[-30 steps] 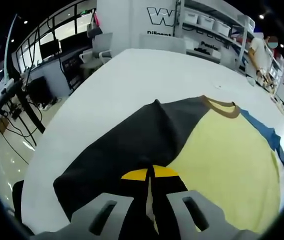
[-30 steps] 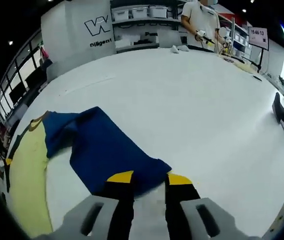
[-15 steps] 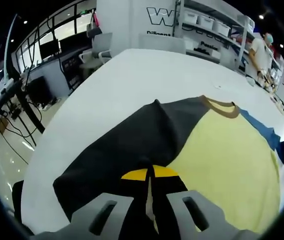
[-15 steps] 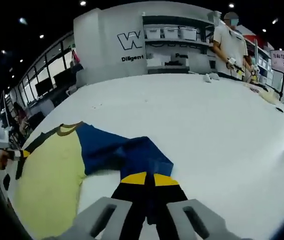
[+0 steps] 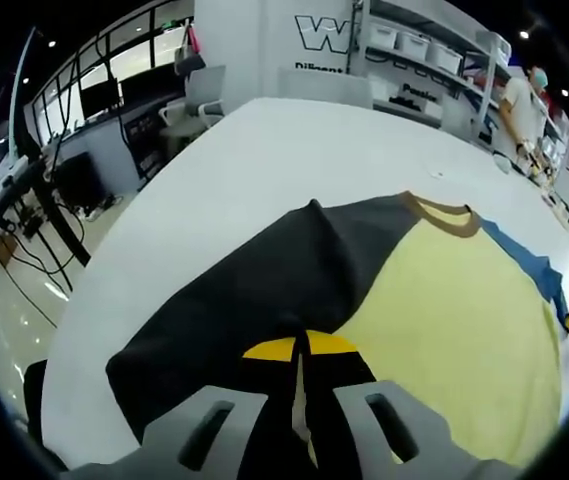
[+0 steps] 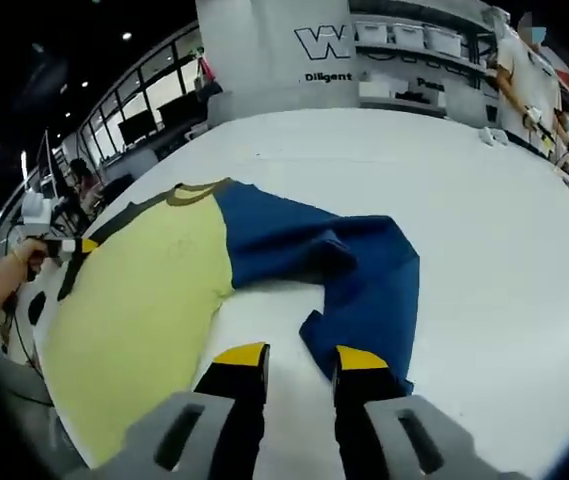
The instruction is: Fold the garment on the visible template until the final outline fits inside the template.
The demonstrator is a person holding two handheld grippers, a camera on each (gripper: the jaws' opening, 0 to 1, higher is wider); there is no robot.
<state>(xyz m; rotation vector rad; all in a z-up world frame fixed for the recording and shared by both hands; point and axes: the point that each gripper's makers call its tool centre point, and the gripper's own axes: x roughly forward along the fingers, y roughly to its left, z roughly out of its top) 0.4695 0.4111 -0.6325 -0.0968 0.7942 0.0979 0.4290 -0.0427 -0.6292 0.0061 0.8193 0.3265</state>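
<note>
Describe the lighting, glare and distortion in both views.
Left gripper view: even overhead lighting, fisheye bends the white table, bright floor reflections at left, black sleeve sharp. Right gripper view: ceiling lights glare at top left, blue sleeve crisp, table edges curved.

A broad white tabletop (image 5: pixel 294 150) runs toward a white wall (image 5: pixel 264 40) bearing large dark lettering at 12 o'clock. Shelving (image 5: pixel 424 60) with white storage bins stands at 1 o'clock. Dark windows (image 5: pixel 114 60) line the 10 o'clock side above desks and monitors (image 5: pixel 99 100). Small ceiling lights (image 6: pixel 127 36) dot the dark ceiling; the floor (image 5: pixel 4 320) shines at 8 o'clock.
</note>
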